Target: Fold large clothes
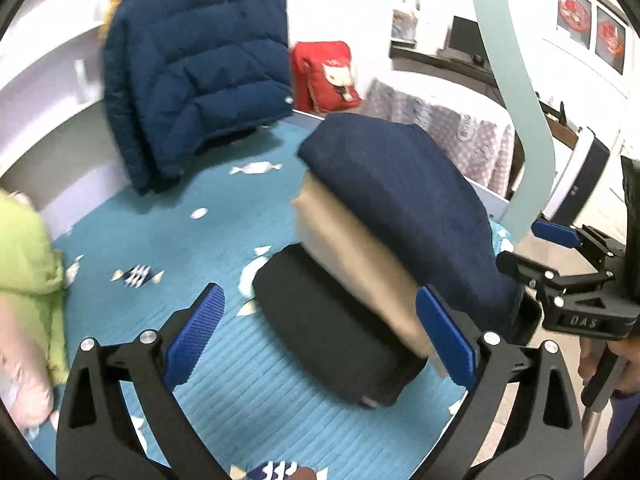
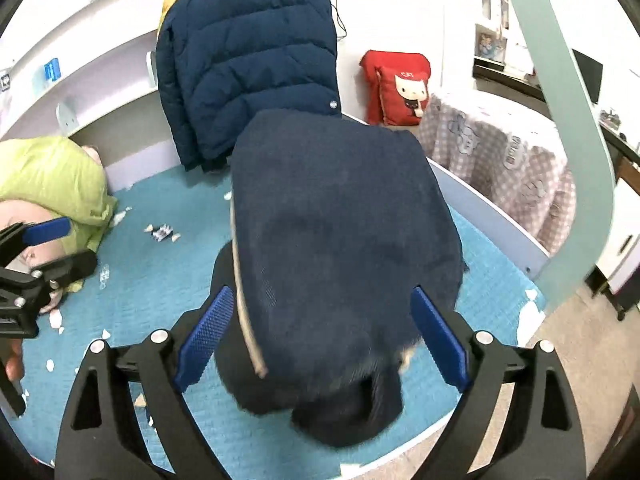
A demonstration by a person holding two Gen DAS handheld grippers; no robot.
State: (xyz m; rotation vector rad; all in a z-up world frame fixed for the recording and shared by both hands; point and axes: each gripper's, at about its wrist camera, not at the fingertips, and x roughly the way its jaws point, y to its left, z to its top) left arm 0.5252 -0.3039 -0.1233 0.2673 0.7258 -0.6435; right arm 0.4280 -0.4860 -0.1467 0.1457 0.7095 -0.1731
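Folded stack (image 1: 384,248) sits on the bed (image 1: 224,232), long axis diagonal, near-left to far-right in the left view. Left gripper (image 1: 320,336) and right gripper (image 2: 322,340) fingers spread wide, holding nothing.

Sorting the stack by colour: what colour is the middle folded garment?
Beige or tan, the middle garment lies between navy and black layers; clearest in the left wrist view.

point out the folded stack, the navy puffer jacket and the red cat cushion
folded stack (image 1: 384,200), left wrist view, on its navy top layer
navy puffer jacket (image 2: 248,68), right wrist view, on its quilted back
red cat cushion (image 2: 400,84), right wrist view, on its front face
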